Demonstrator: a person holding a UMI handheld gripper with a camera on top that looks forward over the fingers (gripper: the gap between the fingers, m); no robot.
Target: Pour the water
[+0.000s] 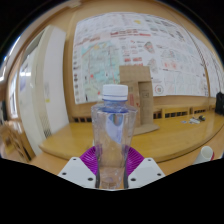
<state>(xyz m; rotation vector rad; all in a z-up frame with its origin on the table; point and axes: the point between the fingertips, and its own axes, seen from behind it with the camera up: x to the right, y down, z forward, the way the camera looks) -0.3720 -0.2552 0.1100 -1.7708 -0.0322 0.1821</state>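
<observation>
Item: clear plastic water bottle with a white screw cap (113, 135), upright, cap on. Position: between the two fingers of the gripper (111, 172), its lower body set against the purple pads (93, 157) that show at either side of it. The fingers appear clenched on the bottle, both pads meeting its wall, with no gap visible on either side. White finger housings sit below the pads, left and right of the bottle's base.

Support: light wooden bench (175, 140), stretching away beyond the bottle.

On the bench, behind the bottle: brown cardboard box (139, 96), upright, standing well apart from the bottle. A small white object (206, 153) lies near the bench edge to the right of the fingers; its kind cannot be told.

Background: large white wall poster with coloured print (125, 47), hung behind the box. Dark rounded object (219, 102) at the bench's far right; kind unclear.
</observation>
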